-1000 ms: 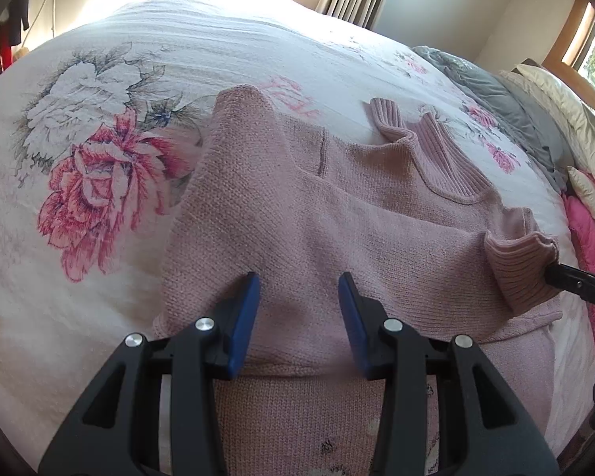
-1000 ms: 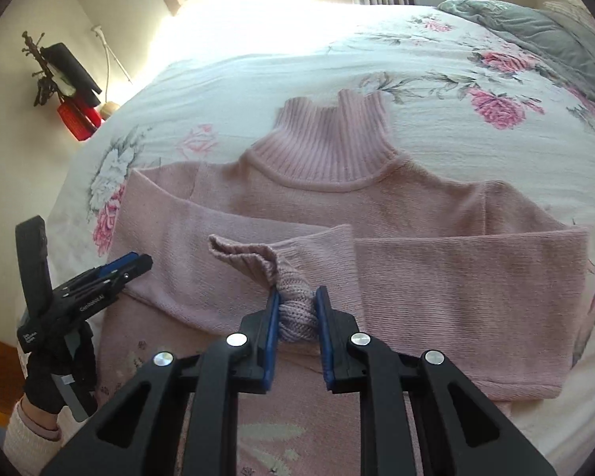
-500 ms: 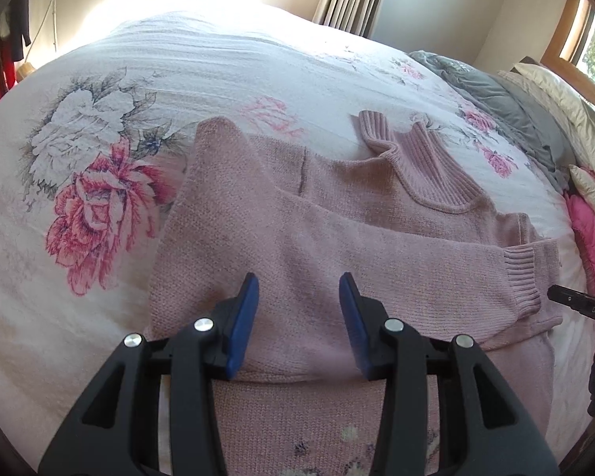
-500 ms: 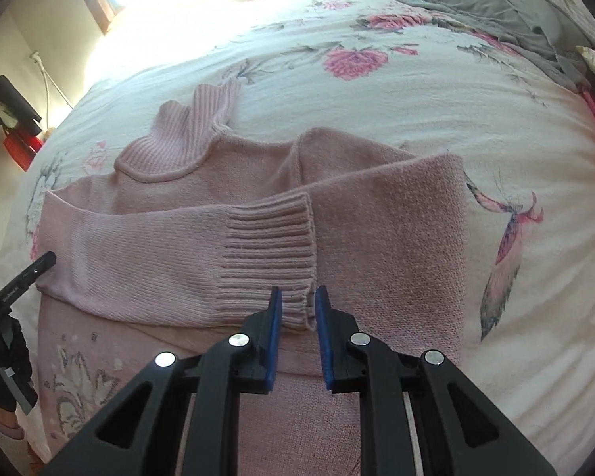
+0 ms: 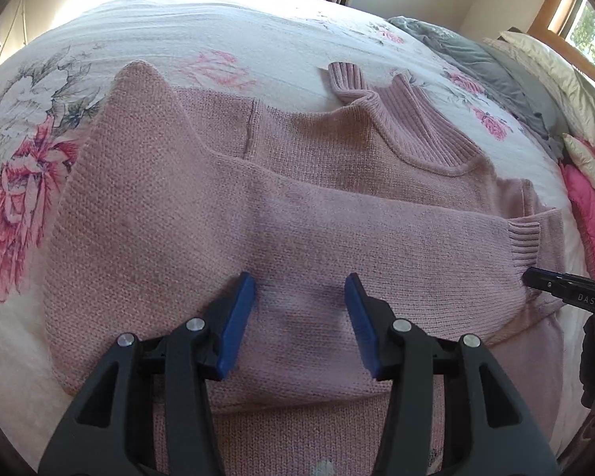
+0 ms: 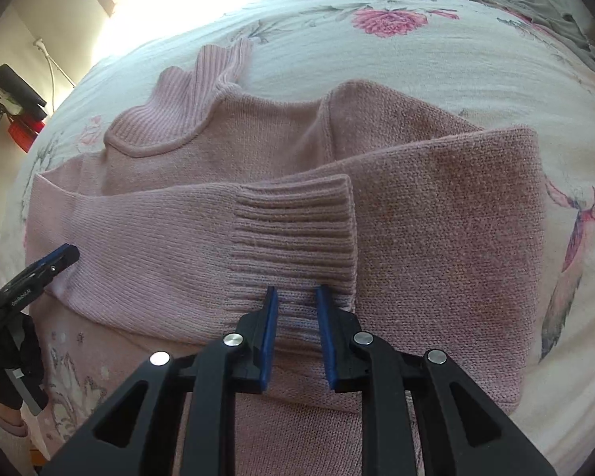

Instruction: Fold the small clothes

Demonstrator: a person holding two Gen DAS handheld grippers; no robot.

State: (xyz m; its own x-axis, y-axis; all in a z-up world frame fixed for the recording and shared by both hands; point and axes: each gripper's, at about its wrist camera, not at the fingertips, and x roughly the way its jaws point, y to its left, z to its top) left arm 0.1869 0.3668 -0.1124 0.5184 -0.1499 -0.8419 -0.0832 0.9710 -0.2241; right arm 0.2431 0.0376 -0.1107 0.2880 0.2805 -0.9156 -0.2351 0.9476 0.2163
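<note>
Two grippers over a pink sweater (image 5: 305,214) spread on a floral bedspread (image 5: 226,27).
Right gripper (image 6: 296,297): pads slightly parted, straddling the ribbed cuff (image 6: 293,234) of the sleeve folded across the chest, not pinching it. Left gripper (image 5: 299,289): jaws wide apart, holding nothing, above that sleeve. Turtleneck collar (image 5: 412,127) points toward the far bed edge; grey blanket (image 5: 484,67) lies beyond.

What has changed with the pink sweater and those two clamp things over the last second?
The right gripper carried the ribbed cuff of the knitted pink sweater across the chest, laid that sleeve flat, then opened and let go; its fingers now straddle the cuff's edge. The left gripper stayed open above the folded sleeve, gripping nothing. The floral bedspread and the sweater's collar look unchanged.
</note>
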